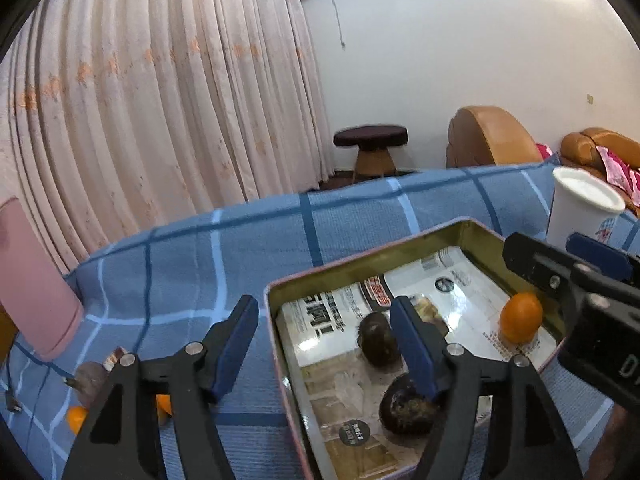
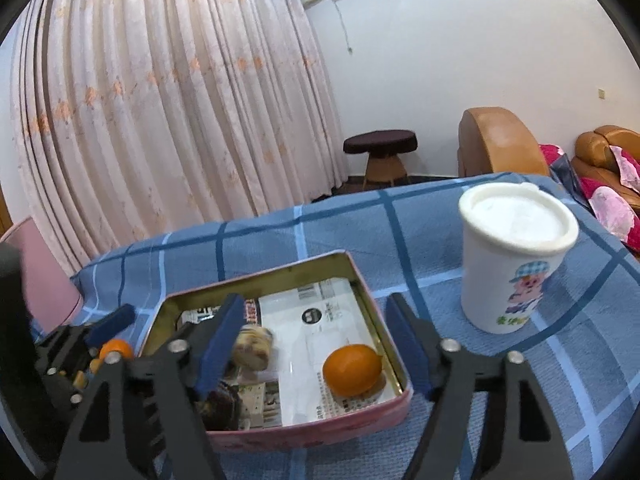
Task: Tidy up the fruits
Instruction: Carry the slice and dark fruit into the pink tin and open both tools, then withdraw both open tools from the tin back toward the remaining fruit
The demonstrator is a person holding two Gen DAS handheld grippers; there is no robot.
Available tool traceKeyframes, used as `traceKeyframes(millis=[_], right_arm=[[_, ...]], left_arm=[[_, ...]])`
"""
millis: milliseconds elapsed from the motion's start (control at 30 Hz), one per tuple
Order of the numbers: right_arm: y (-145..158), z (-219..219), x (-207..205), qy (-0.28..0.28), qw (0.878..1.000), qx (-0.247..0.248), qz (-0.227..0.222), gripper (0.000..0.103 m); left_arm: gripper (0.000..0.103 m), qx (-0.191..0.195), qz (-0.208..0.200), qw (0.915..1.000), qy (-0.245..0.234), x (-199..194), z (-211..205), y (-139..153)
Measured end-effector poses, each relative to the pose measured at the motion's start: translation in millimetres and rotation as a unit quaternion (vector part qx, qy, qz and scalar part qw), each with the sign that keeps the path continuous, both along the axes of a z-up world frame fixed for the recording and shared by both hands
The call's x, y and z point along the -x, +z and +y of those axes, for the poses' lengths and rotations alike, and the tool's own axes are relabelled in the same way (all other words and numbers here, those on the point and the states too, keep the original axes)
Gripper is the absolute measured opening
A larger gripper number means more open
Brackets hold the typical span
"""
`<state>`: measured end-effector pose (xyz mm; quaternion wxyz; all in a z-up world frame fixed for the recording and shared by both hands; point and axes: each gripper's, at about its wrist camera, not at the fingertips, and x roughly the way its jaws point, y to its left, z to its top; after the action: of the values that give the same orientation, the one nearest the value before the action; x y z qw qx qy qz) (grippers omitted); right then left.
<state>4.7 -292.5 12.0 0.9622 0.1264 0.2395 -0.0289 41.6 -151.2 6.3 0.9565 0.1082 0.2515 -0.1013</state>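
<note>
L gripper (image 1: 324,344) open, empty, astride tin (image 1: 400,242) left wall | R gripper (image 2: 316,344) open, empty; orange (image 2: 352,369) in tin near corner | you: lift clear, then fetch oranges (image 1: 76,418) off worktop left edge.

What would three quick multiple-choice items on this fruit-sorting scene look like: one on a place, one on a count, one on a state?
1. Where does the white cup stand?
A. in the tin
B. on the blue checked cloth beside the tin
C. on the stool

2. How many dark round fruits lie in the tin, left wrist view?
A. none
B. two
C. five

3. How do the right gripper jaws stand?
A. open, nothing clamped
B. shut on the cup
C. shut on the cloth

Answers:
1 B, the cup sits on cloth outside the rim.
2 B, two dark fruits show.
3 A, the orange fruit lies free between the spread pads.
</note>
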Motion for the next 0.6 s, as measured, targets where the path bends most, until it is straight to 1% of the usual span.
traceKeyframes(millis=[233,467,600], right_arm=[[1.7,-6.4,4.1,-0.022,1.000,-0.010,-0.020,0.082],[3.0,3.3,12.3,-0.036,0.998,0.018,-0.045,0.082],[3.1,10.5,13.8,-0.037,0.998,0.029,-0.047,0.082]], left_arm=[[0.071,0.009,-0.008,0.9996,0.026,3.7,22.6,1.9],[0.071,0.015,-0.020,0.9986,0.045,8.6,45.3,4.4],[0.071,0.018,-0.019,0.9982,0.055,11.3,59.0,1.8]])
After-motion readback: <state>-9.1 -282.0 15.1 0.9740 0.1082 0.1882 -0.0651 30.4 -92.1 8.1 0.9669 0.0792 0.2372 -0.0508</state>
